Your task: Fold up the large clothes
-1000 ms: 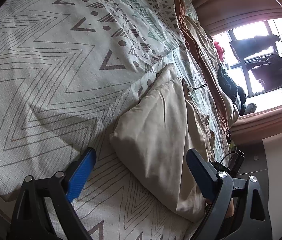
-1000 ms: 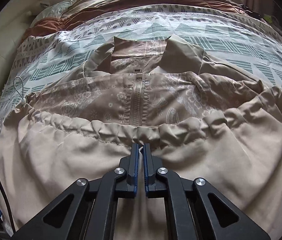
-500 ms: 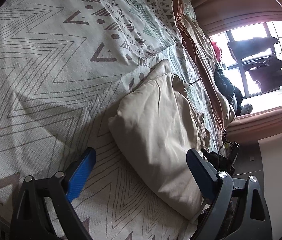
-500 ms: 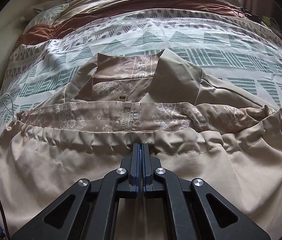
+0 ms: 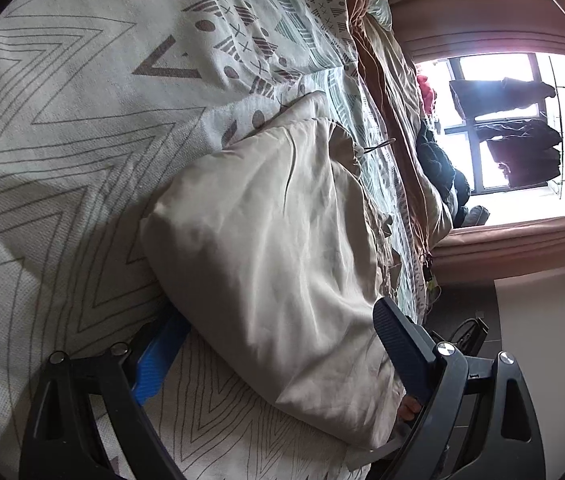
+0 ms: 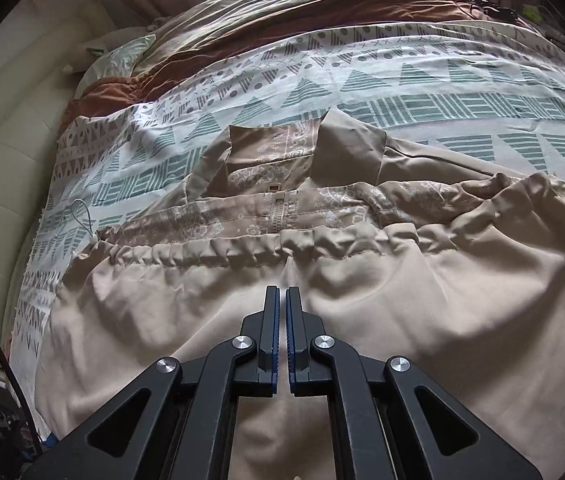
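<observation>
Here left gripper (image 5: 278, 344) spread around beige jacket (image 5: 274, 240); right gripper (image 6: 282, 300) nearly closed, gripping nothing; no legible writing

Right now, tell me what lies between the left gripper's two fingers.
In the left wrist view, the folded edge of the beige jacket fills the gap of the open left gripper, lying on the patterned bedspread.
</observation>
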Demonstrator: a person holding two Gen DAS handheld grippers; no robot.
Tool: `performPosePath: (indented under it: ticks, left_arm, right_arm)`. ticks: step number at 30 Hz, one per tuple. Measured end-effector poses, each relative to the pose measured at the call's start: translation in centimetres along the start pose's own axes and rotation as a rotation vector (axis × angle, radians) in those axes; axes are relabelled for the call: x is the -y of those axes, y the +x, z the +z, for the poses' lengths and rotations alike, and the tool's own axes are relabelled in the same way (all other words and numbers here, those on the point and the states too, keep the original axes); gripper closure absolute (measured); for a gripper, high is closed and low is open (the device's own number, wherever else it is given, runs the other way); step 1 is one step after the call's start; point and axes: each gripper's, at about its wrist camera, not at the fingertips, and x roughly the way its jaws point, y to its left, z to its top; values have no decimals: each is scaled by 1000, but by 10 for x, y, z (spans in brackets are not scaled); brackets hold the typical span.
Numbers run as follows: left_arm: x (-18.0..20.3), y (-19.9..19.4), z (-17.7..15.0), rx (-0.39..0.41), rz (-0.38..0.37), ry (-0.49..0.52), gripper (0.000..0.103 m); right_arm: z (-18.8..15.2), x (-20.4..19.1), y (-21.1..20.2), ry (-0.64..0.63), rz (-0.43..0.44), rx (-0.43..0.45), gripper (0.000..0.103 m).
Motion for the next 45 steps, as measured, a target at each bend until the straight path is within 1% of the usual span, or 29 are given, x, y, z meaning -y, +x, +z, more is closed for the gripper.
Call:
performPosePath:
  ticks: [2,5,7,8,9,10,13,17,19,21,23,24,26,28,30,33,35,36,37,38,39,40,42,45]
  left_arm:
    - [1,5,3,-5,2,0,10]
    - [4,10,7,-10,6,0,10]
    - [5,12,9,-14,8,-2,10]
    - [5,13,10,-16,10,-1,10]
    - [5,14,10,-18,12,0,10]
    - [5,15,10,-19,12,2,10]
    - [5,17,12,-21,6,-3,10]
    - [5,19,14,-6,-7,-12,11]
    - [4,19,14,5,-2,-13,17]
    - [4,18,15,10,4,-16,29]
    - [1,16,14,13,11,-19,37]
    - [0,13,13,15,7,-20,40]
    - [-2,8,11,15,-12,-21,42]
    - [-2,3,8,14,-32,-17,42]
    - [1,-2,6,12,-56,-7,44]
    - [9,-11,2,8,-123,17,45]
    - [15,-16,-1,8,-154,42,45]
    - [17,-16,-1,8,-148,56,45]
    - [19,-16,-2,7,-124,73,45]
    - [21,-14,-2,6,-98,83,45]
    - [21,-12,-2,4,-71,86,45]
    - [19,-10,-3,-1,-46,84,45]
    - [16,-7,-3,-5,-9,84,45]
    - [12,-4,-5,-8,47,88,45]
  right_arm:
    - [-10,1,-10,8,-4,12,102]
    - [-29,4,-29,19,18,32,102]
    - [-43,2,-34,16,13,33,95]
    - [-51,0,-36,11,7,36,69]
    - [-58,-2,-36,3,11,33,18]
    - [-67,-3,-37,1,24,36,0]
    - [-83,-3,-41,2,34,19,0]
    - [-90,-10,-59,-18,40,43,0]
    - [-96,-12,-71,-24,53,56,0]
    - [-106,-13,-79,-22,67,63,0]
    - [-118,-13,-83,-25,90,48,0]
    - [-125,-13,-85,-28,98,41,0]
    - [-137,-15,-90,-31,101,30,2]
    - [-145,-15,-94,-29,112,22,8]
    - [-152,-16,-97,-29,113,4,23]
    - [-164,-16,-96,-29,103,-27,35]
    - [-168,-15,-94,-20,107,-46,38]
    - [-170,-14,-95,-16,106,-49,39]
    - [-171,-15,-96,-13,104,-50,40]
    - [-172,-14,-98,-10,104,-51,43]
    - [-173,-14,-100,-6,104,-52,48]
    - [-173,-14,-102,-2,104,-53,51]
    - [-176,-19,-106,-5,97,-54,60]
    - [-180,-28,-109,-43,81,-55,61]
